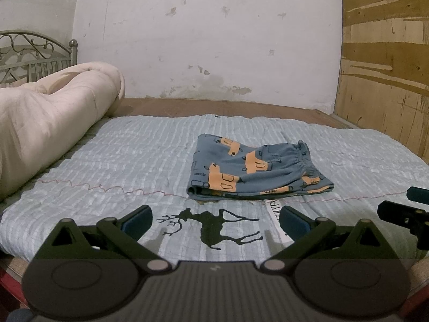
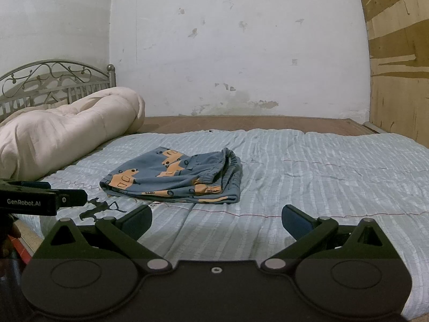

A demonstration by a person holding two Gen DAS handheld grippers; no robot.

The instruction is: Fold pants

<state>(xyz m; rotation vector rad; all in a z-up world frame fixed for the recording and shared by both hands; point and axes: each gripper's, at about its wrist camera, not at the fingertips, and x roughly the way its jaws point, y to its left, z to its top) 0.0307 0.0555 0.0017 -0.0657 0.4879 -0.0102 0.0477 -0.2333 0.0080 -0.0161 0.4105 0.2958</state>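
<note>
Blue pants with orange vehicle prints (image 1: 254, 170) lie folded into a compact stack on the light blue quilt, elastic waistband to the right. The right wrist view shows the same pants (image 2: 174, 178) left of centre. My left gripper (image 1: 215, 221) hovers open near the bed's front edge, short of the pants, with nothing between its fingers. My right gripper (image 2: 215, 221) is open too, empty, in front and to the right of the pants. Each gripper shows at the edge of the other's view.
A striped light blue quilt (image 1: 120, 161) with a black deer print (image 1: 214, 225) covers the bed. A rolled cream duvet (image 1: 48, 118) lies along the left by a metal headboard (image 2: 53, 77). A white wall stands behind, and wooden panelling (image 1: 386, 80) rises at the right.
</note>
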